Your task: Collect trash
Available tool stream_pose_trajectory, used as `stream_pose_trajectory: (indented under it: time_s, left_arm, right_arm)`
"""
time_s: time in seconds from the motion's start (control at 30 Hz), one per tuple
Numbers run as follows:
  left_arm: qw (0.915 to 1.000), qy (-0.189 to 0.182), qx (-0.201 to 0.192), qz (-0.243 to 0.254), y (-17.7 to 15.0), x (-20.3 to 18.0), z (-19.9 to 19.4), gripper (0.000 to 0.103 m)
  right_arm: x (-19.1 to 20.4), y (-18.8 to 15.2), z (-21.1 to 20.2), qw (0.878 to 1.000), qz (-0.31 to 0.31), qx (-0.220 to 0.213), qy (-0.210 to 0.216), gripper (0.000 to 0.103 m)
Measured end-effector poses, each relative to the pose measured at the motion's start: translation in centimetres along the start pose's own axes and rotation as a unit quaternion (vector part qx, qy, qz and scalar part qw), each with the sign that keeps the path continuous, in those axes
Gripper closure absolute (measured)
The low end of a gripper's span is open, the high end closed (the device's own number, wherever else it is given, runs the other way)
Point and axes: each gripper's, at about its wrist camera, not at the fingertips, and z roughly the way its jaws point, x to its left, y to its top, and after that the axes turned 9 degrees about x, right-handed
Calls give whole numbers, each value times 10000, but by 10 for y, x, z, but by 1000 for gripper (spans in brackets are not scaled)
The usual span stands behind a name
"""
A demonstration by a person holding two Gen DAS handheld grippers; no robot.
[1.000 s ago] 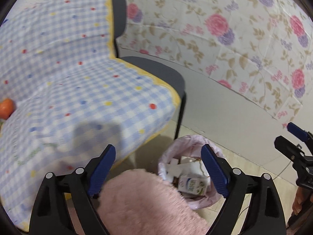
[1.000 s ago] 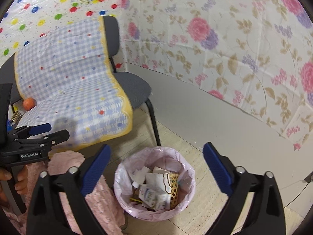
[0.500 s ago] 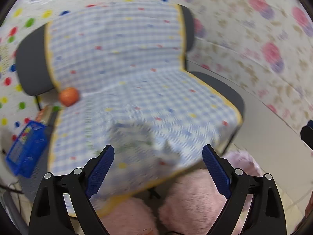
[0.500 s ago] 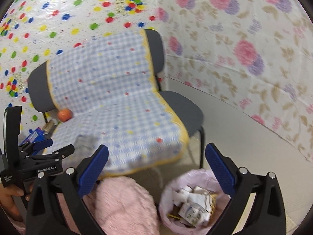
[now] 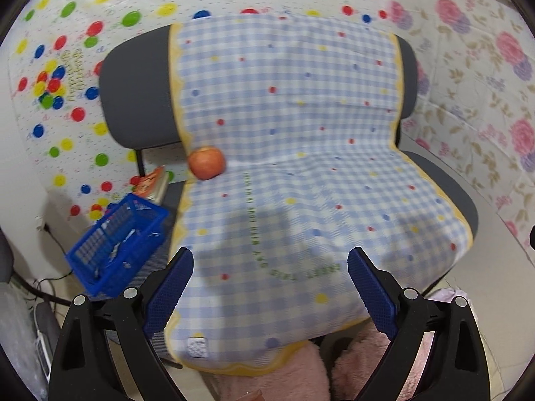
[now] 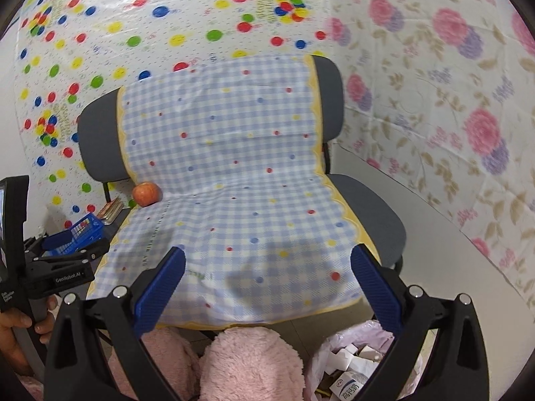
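Observation:
My left gripper [image 5: 270, 294] is open and empty, held over the front of a chair seat covered with a blue checked cloth [image 5: 301, 173]. My right gripper [image 6: 267, 287] is open and empty, also facing the chair [image 6: 240, 183]. A trash bin lined with a pink bag [image 6: 347, 364] stands on the floor at the lower right of the right wrist view, holding paper scraps and cartons. The left gripper also shows at the left edge of the right wrist view [image 6: 67, 257]. An orange-red apple [image 5: 206, 162] lies at the back left of the seat, also seen in the right wrist view [image 6: 146, 193].
A blue plastic basket [image 5: 117, 244] sits on the floor left of the chair, with books [image 5: 152, 183] behind it. Pink fluffy slippers [image 6: 247, 361] are below the grippers. Patterned sheets cover the walls. Cables run on the floor at the far left.
Both grippers have swung up and left, from looking down at the bin to facing the chair seat and backrest. Both stay open and empty.

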Motion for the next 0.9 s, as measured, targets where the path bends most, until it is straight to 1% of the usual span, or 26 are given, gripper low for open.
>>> stream_pose_trajectory:
  time_s: [0.1, 0.3, 0.9]
  left_arm:
    - [9999, 109, 6, -54, 3, 9, -1, 10]
    - [9998, 117, -5, -150, 10, 20, 0, 10]
    - [9999, 74, -3, -143, 14, 18, 1, 10]
  right_arm:
    - [10, 6, 2, 9999, -103, -28, 62, 6]
    - [19, 12, 9, 9998, -185, 6, 117, 6]
    - [18, 14, 15, 9997, -216, 62, 122, 6]
